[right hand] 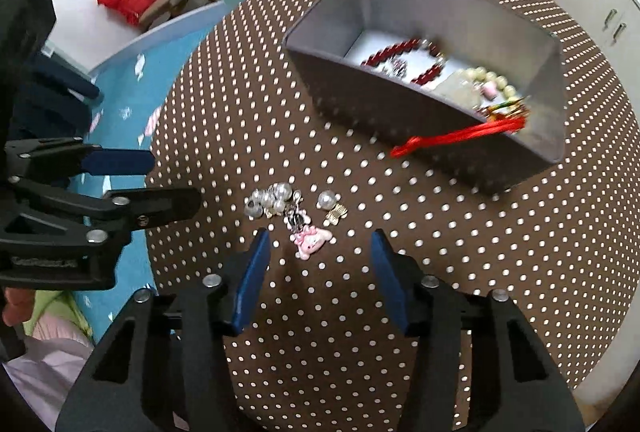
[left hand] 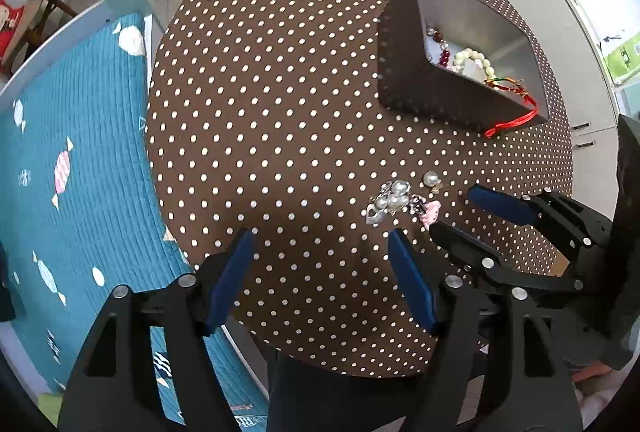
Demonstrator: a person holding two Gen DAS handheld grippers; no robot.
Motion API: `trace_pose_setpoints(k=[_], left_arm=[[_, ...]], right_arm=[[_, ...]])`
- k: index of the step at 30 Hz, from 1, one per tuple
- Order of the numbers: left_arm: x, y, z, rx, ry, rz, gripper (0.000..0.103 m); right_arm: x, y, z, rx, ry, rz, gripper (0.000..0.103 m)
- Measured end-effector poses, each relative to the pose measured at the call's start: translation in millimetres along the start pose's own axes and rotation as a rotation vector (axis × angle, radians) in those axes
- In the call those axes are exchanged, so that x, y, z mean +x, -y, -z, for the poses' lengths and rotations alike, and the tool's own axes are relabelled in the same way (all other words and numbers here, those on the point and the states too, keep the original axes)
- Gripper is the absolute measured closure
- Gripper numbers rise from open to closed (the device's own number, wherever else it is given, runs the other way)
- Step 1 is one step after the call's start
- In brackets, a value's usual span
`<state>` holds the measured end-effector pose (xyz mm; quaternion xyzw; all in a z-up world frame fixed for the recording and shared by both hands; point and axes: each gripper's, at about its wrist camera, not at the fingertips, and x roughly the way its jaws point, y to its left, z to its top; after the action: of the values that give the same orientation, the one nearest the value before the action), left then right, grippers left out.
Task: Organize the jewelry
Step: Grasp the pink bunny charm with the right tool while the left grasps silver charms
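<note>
Landmark = pearl cluster (right hand: 269, 203) on the dotted tabletop (right hand: 440, 272).

Far left of it: teal bed (left hand: 80, 151), off the tabletop edge.

Left gripper (left hand: 320, 260): jaws spread wide, nothing between them, hovering just near-left of the cluster. In the right wrist view it comes in from the left edge, tips short of the cluster, not touching.

Cluster itself: several pearls plus silver bits, lying loose on the tabletop. Pink charm (right hand: 311, 240) just on the near side of it, linked by a dark chain bit. Single pearl (right hand: 327, 199) with a gold piece just right of the cluster, apart from it.

Right gripper (right hand: 320, 260): jaws spread, empty, over the tabletop just near side of the charm; charm sits ahead of the gap, not between the pads.

Far-right of the cluster: grey box (right hand: 400, 111), open top. Inside: red bead bracelet (right hand: 404, 45), pale bead bracelet (right hand: 486, 77), red cord (right hand: 448, 136) hanging over the near wall onto the outside.
</note>
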<state>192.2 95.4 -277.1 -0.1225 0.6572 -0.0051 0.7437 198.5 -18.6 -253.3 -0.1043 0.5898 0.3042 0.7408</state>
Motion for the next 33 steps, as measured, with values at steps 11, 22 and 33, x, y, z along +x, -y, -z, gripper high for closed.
trace_pose_setpoints(k=[11, 22, 33], left_arm=[[10, -6, 5, -0.007, -0.01, -0.008, 0.024], [18, 18, -8, 0.099, 0.006, 0.018, 0.038], [43, 61, -26, 0.217, -0.032, 0.0, 0.06]], right_arm=[[20, -18, 1, -0.123, 0.007, 0.095, 0.073], [9, 8, 0, 0.028, 0.022, 0.011, 0.087], [-21, 52, 26, 0.182, 0.054, 0.013, 0.087]])
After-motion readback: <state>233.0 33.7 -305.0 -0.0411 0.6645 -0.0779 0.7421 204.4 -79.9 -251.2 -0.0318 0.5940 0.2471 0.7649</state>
